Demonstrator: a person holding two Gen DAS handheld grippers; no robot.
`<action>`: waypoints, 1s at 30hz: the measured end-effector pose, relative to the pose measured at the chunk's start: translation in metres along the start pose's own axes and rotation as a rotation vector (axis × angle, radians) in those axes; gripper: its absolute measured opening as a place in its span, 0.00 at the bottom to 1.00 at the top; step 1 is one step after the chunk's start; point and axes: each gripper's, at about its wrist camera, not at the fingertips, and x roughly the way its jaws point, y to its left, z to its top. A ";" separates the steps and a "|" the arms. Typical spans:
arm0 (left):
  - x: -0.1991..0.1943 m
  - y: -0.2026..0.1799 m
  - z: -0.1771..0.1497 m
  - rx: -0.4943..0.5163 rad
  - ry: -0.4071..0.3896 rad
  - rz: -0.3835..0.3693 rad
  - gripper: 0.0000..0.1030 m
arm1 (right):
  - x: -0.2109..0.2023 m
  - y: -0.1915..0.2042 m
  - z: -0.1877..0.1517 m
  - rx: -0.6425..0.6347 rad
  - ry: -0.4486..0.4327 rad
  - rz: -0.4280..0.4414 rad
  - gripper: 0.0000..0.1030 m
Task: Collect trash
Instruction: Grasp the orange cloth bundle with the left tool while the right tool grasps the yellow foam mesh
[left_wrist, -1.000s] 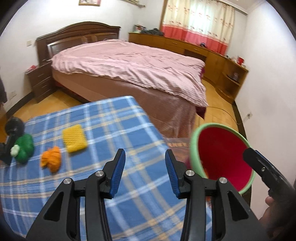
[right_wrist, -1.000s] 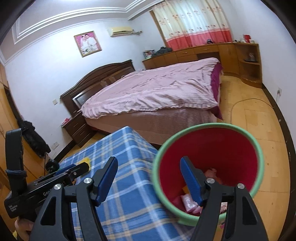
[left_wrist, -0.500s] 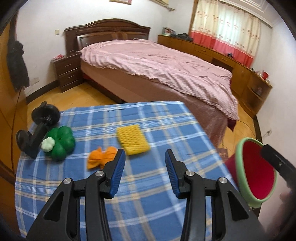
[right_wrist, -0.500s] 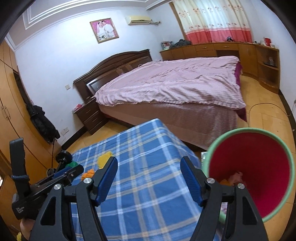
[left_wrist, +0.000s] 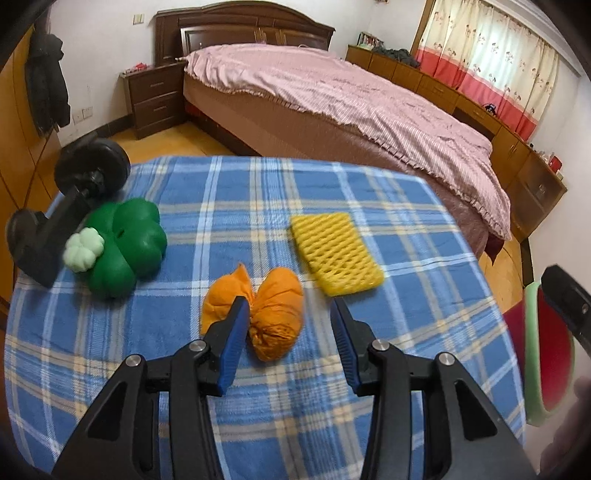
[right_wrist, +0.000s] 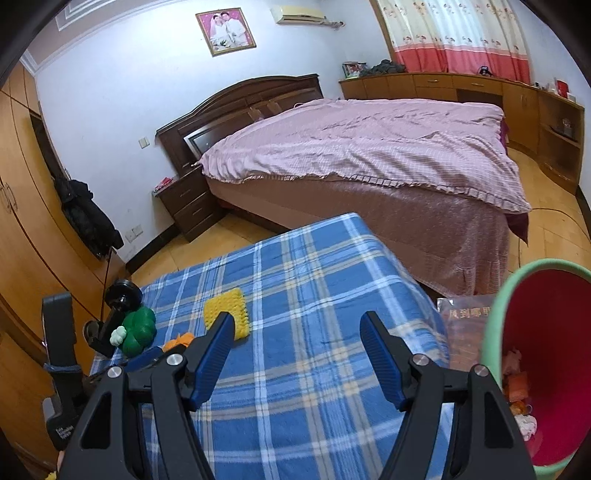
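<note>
On the blue plaid tablecloth (left_wrist: 258, 206) lie a crumpled orange wad (left_wrist: 275, 314) and a yellow foam net sleeve (left_wrist: 334, 253). My left gripper (left_wrist: 289, 304) hovers just over the orange wad, open. The wad sits ahead of the gap, its left lobe behind the left finger, and the pads do not press it. My right gripper (right_wrist: 295, 319) hangs open over the cloth with nothing between its fingers. A red bin with a green rim (right_wrist: 495, 325) stands off the table's right edge, with several scraps (right_wrist: 517, 387) inside.
A green clover toy (left_wrist: 123, 245) and a black stand (left_wrist: 74, 192) sit at the table's left. A bed (left_wrist: 351, 96) lies beyond the table, with a nightstand (left_wrist: 155, 99) and wooden cabinets along the walls. A printed sheet (right_wrist: 465, 321) lies beside the bin.
Both views swung left, from the bin to the table. The left gripper came down close to the orange wad. The bin slid to the right edge of both views.
</note>
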 end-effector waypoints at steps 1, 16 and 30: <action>0.003 0.001 0.000 0.000 0.004 0.008 0.45 | 0.004 0.002 0.000 -0.003 0.005 0.001 0.71; 0.018 0.021 -0.008 -0.042 -0.049 -0.003 0.45 | 0.072 0.035 -0.009 -0.069 0.092 0.000 0.71; 0.000 0.030 -0.003 -0.062 -0.075 0.000 0.31 | 0.105 0.057 -0.018 -0.101 0.172 0.046 0.60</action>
